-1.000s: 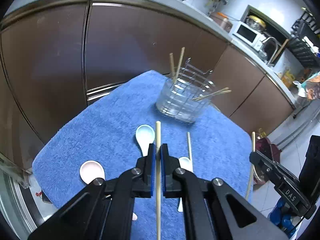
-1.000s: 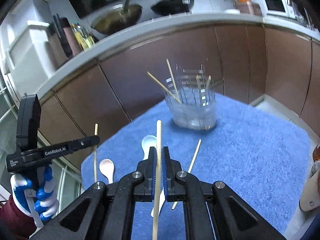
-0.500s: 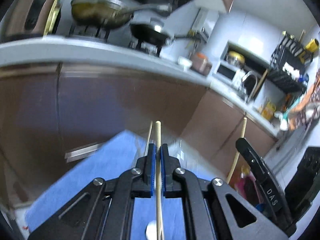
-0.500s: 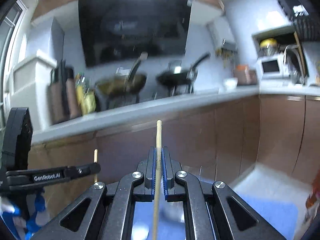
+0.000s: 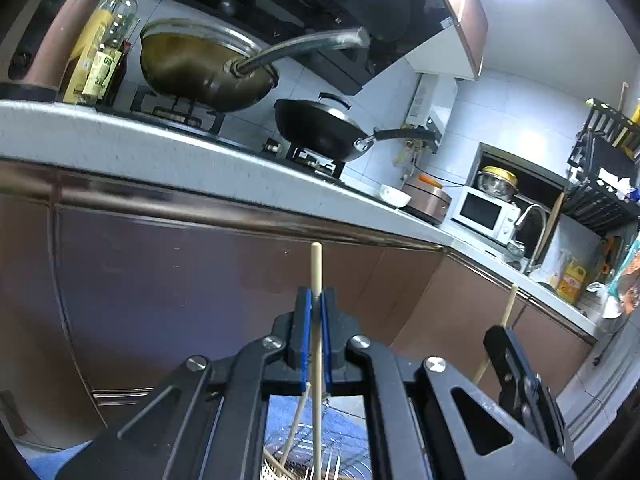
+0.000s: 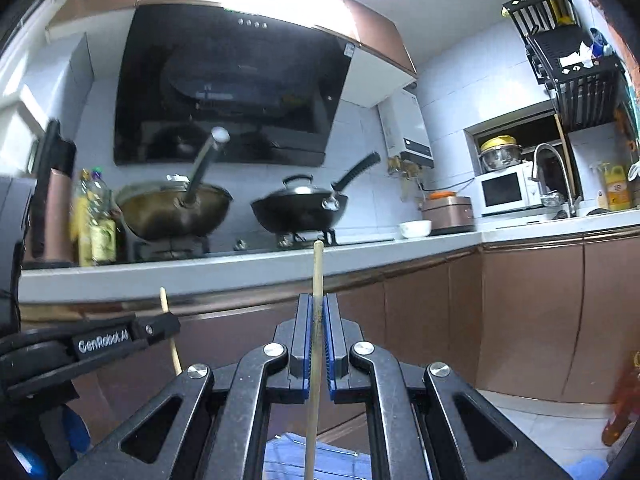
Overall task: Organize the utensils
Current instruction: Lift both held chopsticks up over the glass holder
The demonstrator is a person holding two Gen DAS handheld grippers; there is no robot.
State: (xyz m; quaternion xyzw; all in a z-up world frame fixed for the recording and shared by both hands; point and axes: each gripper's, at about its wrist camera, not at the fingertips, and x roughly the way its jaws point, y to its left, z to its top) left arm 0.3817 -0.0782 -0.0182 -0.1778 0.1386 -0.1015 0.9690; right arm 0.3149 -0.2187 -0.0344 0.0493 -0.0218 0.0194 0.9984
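My left gripper is shut on a wooden chopstick that stands upright, its lower end reaching into the clear utensil holder seen below between the gripper arms, where other chopsticks lean. My right gripper is shut on a second upright wooden chopstick above the blue towel. The right gripper with its chopstick shows at the right of the left wrist view. The left gripper shows at the left of the right wrist view.
Both views face brown cabinet fronts under a grey countertop. On it stand two woks, bottles, a rice cooker and a microwave. A black range hood hangs above.
Both grippers tilted up from looking down at the table to facing the counter. The chopsticks turned upright. The spoons and most of the towel left view; the holder now sits under the left gripper.
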